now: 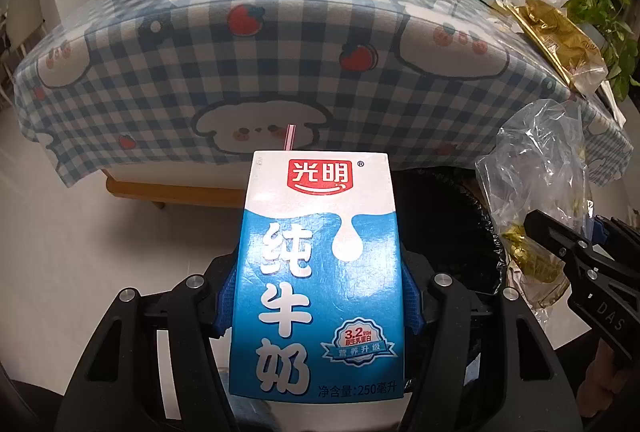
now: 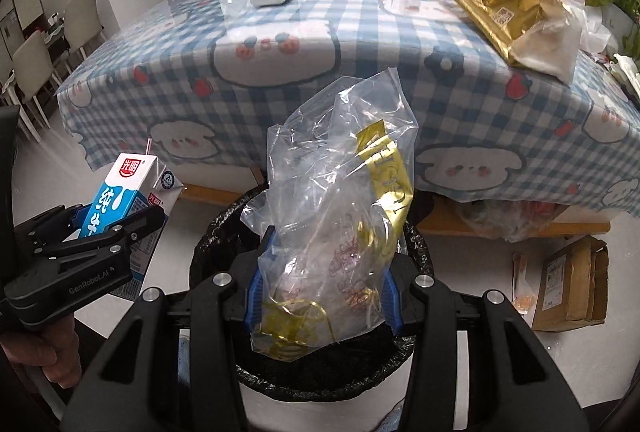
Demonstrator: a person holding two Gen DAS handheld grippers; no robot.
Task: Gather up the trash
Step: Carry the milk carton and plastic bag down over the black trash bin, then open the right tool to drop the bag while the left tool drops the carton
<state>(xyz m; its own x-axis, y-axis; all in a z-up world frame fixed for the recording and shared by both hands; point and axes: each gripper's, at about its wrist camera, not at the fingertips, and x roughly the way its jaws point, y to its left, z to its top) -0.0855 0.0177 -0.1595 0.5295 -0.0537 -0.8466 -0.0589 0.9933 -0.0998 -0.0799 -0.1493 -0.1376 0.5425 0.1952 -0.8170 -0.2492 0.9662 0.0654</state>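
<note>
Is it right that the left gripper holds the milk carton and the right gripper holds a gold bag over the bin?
Not quite. The left gripper does hold the milk carton, but the right gripper holds a clear plastic bag over the bin, as the right wrist view shows.

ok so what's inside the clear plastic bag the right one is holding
Inside the clear plastic bag, clamped in the right hand-held gripper over the black-lined bin, are gold foil strips and ribbon, plus reddish printing. Crumpled folds hide anything else.
</note>
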